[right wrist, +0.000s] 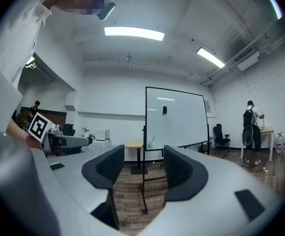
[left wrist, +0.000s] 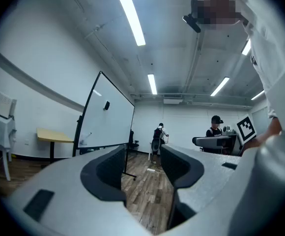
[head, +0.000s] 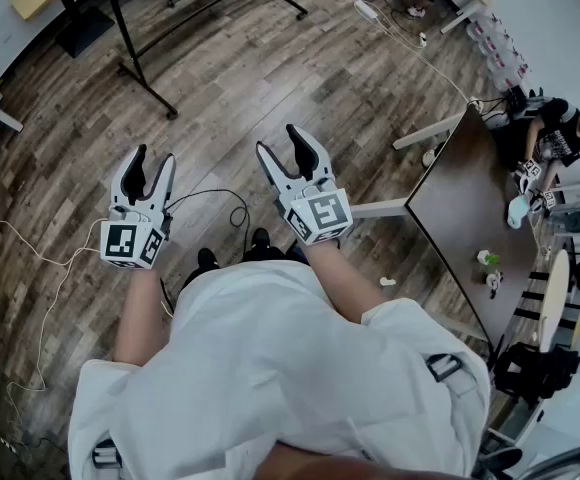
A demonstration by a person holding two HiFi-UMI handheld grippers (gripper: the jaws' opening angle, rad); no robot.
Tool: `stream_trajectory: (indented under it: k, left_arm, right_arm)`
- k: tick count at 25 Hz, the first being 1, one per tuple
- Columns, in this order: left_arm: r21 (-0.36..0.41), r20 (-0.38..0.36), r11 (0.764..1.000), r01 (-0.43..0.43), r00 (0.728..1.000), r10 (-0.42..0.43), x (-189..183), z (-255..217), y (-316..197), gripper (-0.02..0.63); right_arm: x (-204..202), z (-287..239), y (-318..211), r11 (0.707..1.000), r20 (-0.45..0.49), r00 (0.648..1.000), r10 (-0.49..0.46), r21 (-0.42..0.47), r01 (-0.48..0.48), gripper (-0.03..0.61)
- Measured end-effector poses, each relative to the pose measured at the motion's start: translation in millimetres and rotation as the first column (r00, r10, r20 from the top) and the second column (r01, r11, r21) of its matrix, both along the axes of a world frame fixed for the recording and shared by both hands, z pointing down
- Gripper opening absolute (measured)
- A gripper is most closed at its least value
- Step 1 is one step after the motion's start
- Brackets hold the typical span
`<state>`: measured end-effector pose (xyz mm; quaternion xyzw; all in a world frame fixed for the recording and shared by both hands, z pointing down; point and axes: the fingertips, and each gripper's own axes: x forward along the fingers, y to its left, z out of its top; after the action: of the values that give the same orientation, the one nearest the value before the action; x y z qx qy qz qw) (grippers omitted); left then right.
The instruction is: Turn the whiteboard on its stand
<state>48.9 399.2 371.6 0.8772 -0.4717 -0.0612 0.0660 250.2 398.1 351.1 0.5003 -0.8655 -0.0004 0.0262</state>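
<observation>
- White-faced and black-framed, the whiteboard [right wrist: 174,117] stands upright on its stand [head: 150,93], well ahead of the person across a wooden floor [head: 270,78]. In the head view only the stand's black feet and bars show, at the top edge.
- The left gripper [head: 153,160] is held level with its jaws apart and nothing between them. In the left gripper view the board sits off to the left, angled away.
- The right gripper [head: 282,143] is also level, its jaws spread wide and empty. In the right gripper view the board's near upright edge lines up with the gap between the jaws, but far beyond reach.
- Neither gripper touches the board, so the step in hand looks like the approach.
- To do it well, the person would likely walk close with both pairs of jaws kept spread. The frame's edge is the better hold, as the smooth writing face would probably slip.
- One gripper on each side of the frame should give even control.
- A slow turn about the pivots seems wise, because a hard push could roll or tip the stand.
</observation>
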Motion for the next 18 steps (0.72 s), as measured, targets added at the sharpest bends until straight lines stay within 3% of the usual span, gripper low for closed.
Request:
stream_trajectory:
  k: [4, 8, 14, 18]
  left_arm:
    - [0.042, -0.019, 0.998, 0.038, 0.999, -0.037, -18, -4, -2, 0.21]
    - [0.054, -0.055, 0.998, 0.03, 0.998, -0.027, -12, -25, 3, 0.21]
    - [0.028, -0.01, 0.998, 0.05, 0.999, -0.049, -20, -16, 13, 0.21]
    - [0.036, 0.038, 0.998, 0.054, 0.998, -0.055, -20, -14, 18, 0.21]
  right_arm:
    - [-14, 1, -4, 0.999, 0.004, 1.0, -0.027, 0.022, 0.027, 0.242]
    - [-15, 1, -2, 0.998, -0.009, 0.998, -0.065, 0.011, 0.065, 0.242]
    - [-25, -5, 10, 0.992, 0.071, 0.991, -0.116, 0.05, 0.113, 0.265]
    - [-24, -2, 14, 0.994, 0.068, 0.992, -0.104, 0.037, 0.102, 0.256]
